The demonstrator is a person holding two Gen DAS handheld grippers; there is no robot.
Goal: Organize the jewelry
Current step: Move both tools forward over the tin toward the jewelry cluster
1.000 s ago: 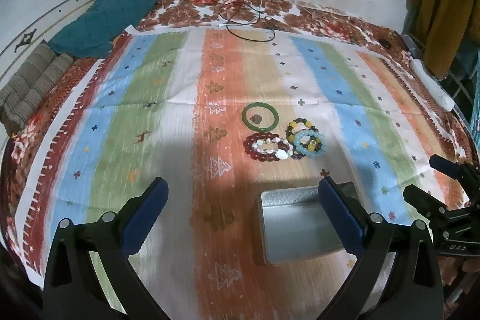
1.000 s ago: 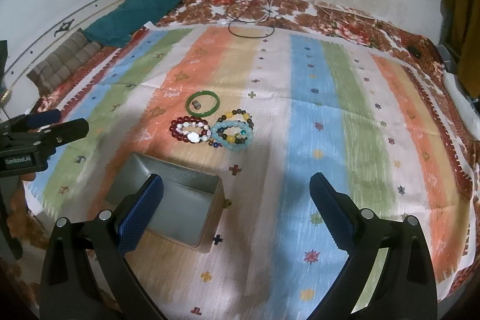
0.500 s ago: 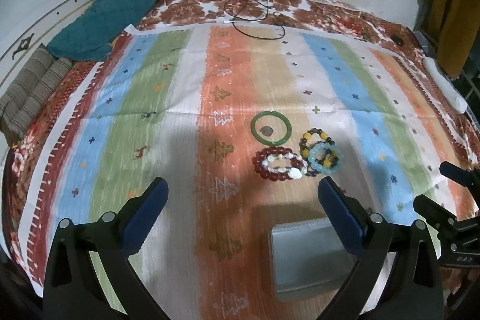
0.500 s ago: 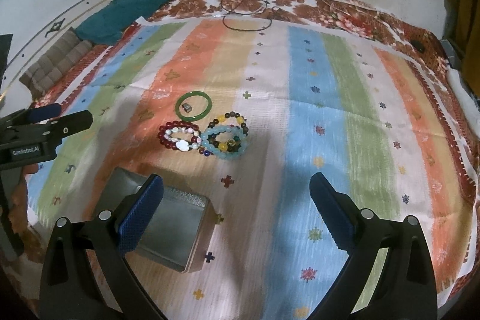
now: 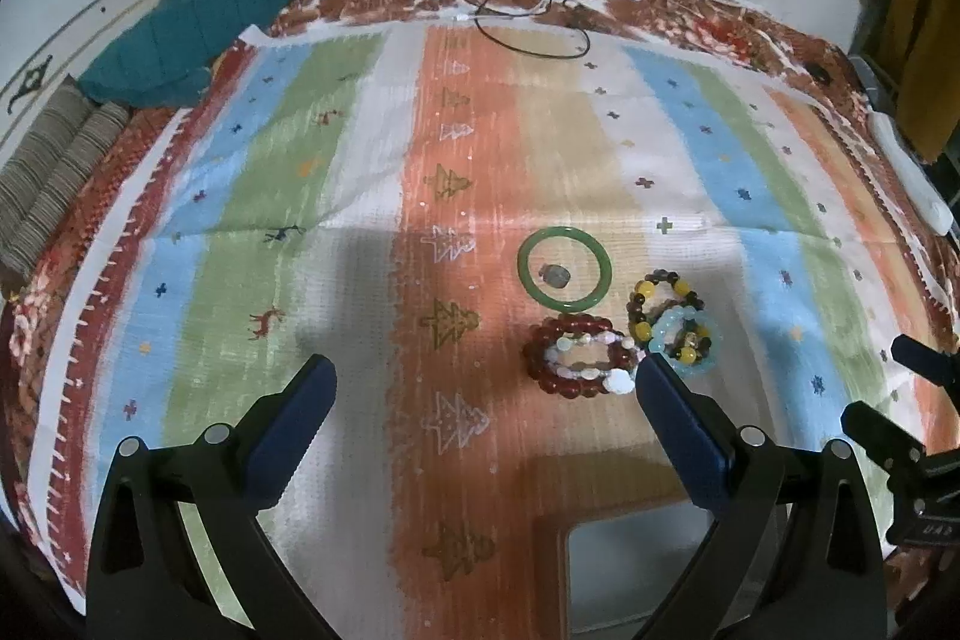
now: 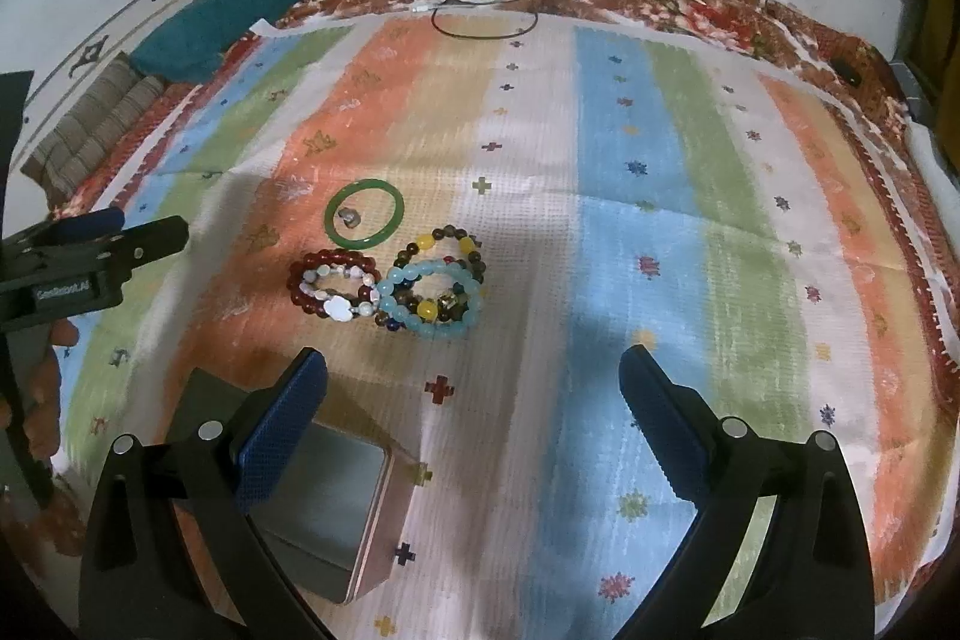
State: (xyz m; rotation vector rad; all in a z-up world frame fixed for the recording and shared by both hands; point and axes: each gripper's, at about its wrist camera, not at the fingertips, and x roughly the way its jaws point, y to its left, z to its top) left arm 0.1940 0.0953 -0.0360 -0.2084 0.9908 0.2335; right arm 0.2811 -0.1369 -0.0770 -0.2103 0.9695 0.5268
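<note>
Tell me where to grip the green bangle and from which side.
Take the green bangle at its far rim, coming straight down with one finger inside the hoop and one outside. It lies flat on the striped cloth, so a sideways pinch has no purchase. Its near edge sits close to the red bead bracelet, and a small dark piece rests inside.

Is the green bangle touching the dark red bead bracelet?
Apart. The right wrist view shows a strip of orange cloth between the green bangle and the dark red bead bracelet; the left wrist view agrees.
</note>
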